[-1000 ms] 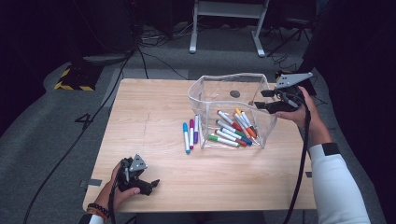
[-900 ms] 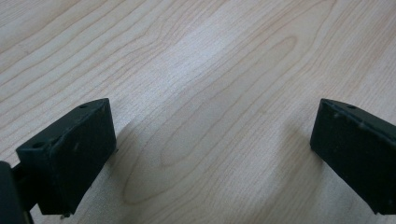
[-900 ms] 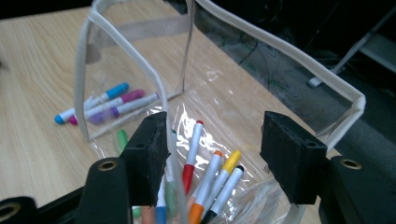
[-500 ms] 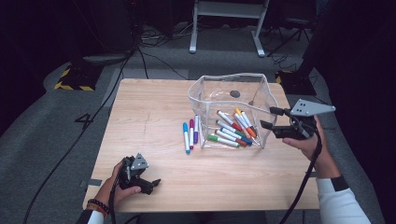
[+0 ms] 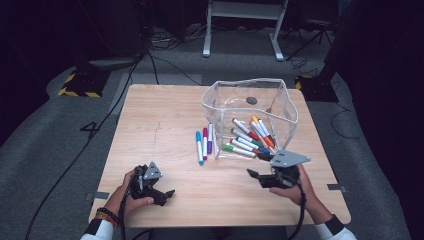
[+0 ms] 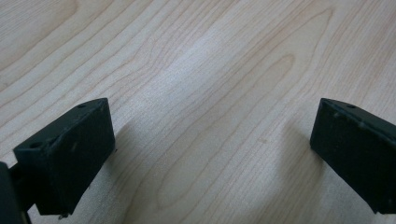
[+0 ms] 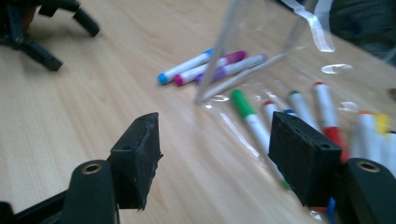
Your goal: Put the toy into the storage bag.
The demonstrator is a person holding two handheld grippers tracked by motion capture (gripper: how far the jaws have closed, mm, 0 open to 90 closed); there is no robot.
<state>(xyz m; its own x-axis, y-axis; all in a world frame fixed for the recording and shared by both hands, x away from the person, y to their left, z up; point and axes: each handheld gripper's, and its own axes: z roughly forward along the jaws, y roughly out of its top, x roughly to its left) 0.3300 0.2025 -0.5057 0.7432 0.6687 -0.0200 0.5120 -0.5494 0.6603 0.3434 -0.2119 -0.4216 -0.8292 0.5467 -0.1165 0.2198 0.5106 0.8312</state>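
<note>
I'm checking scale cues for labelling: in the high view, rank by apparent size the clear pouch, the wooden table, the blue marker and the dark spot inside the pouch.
1. wooden table
2. clear pouch
3. blue marker
4. dark spot
No two look alike.

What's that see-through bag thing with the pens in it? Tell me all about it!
The bag is a clear, soft plastic pouch with a pale rim. It stands open on the wooden table, toward the far right, its walls a bit crumpled and shiny. Several markers lie on its floor, with green, red, orange, yellow and blue caps. Something small and dark sits near its back. Three more markers lie on the table just outside its left wall. Neither gripper touches it.
</note>
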